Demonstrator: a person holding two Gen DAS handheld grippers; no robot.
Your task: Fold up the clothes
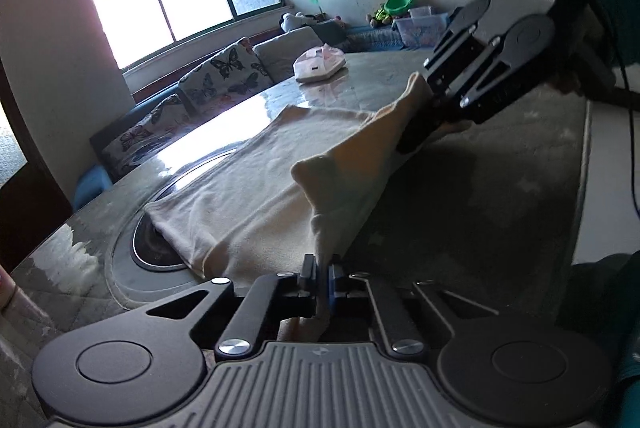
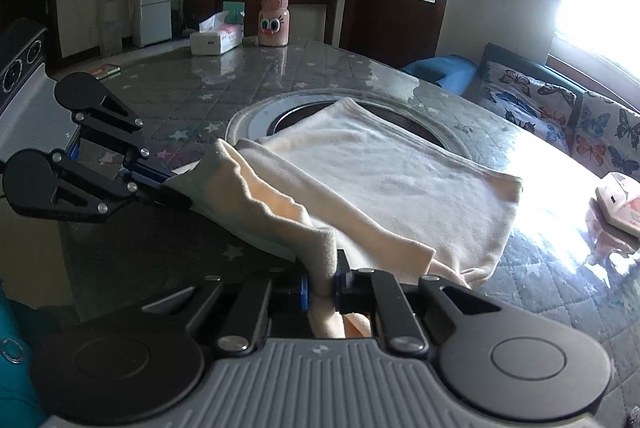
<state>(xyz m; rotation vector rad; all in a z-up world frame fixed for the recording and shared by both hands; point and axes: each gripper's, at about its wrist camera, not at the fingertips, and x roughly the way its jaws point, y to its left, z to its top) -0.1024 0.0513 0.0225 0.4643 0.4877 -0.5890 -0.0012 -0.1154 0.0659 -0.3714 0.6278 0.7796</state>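
Left wrist view shows the left hand-held gripper (image 1: 323, 286) pinching the near edge of a cream garment (image 1: 256, 187), which lies spread over the desk (image 1: 500, 195) and partly across its round inset hob (image 1: 160, 252). Further right, the right hand-held gripper (image 1: 430, 115) is clamped on the same edge, lifted clear of the desk. Judging by this, a fold is starting: both corners should rise together, level and taut, then travel over the flat part so the edges meet without dragging or bunching the lower layer.
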